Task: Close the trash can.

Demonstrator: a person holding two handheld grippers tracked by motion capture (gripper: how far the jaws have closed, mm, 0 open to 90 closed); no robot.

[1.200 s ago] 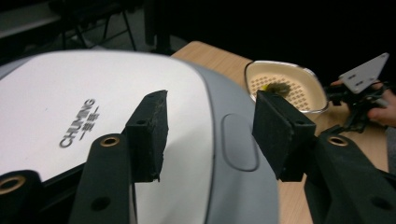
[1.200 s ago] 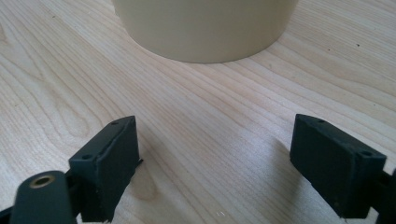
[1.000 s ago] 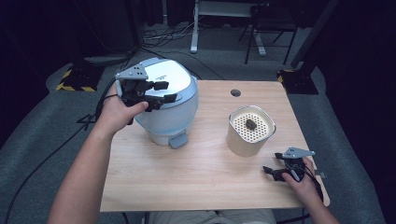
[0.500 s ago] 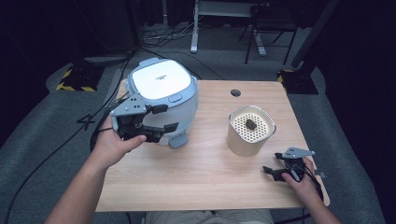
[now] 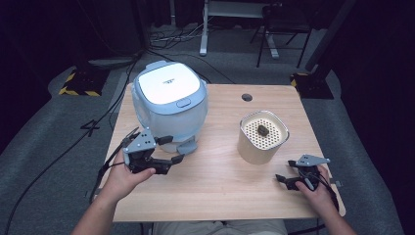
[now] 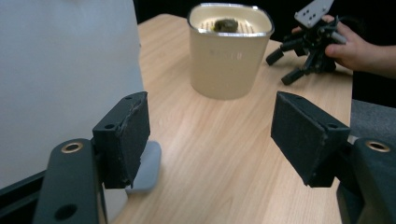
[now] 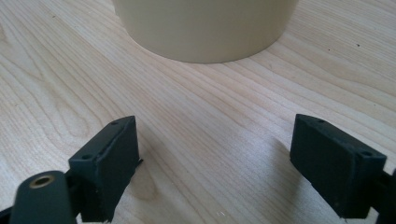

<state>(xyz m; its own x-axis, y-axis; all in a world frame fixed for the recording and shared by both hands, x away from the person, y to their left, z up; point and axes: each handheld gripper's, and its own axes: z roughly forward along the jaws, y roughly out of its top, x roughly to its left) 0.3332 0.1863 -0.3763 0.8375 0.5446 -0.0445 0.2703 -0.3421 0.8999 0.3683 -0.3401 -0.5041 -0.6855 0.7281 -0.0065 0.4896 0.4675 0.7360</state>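
Note:
A pale blue appliance with a white lid stands closed at the table's back left; its side fills the left of the left gripper view. My left gripper hovers low at its front foot. Its jaws have just been opening and hold nothing. A cream container with a perforated insert and a dark lump stands at the right. My right gripper rests open near the front right, pointing at the container's base.
The wooden table has a round cable hole at its back edge. Cables and a yellow-black striped block lie on the grey floor to the left. Chair and desk legs stand beyond the table.
My left hand has come down from the appliance's lid to just above the table in front of it, and its jaws stand wider. The right hand has kept still.

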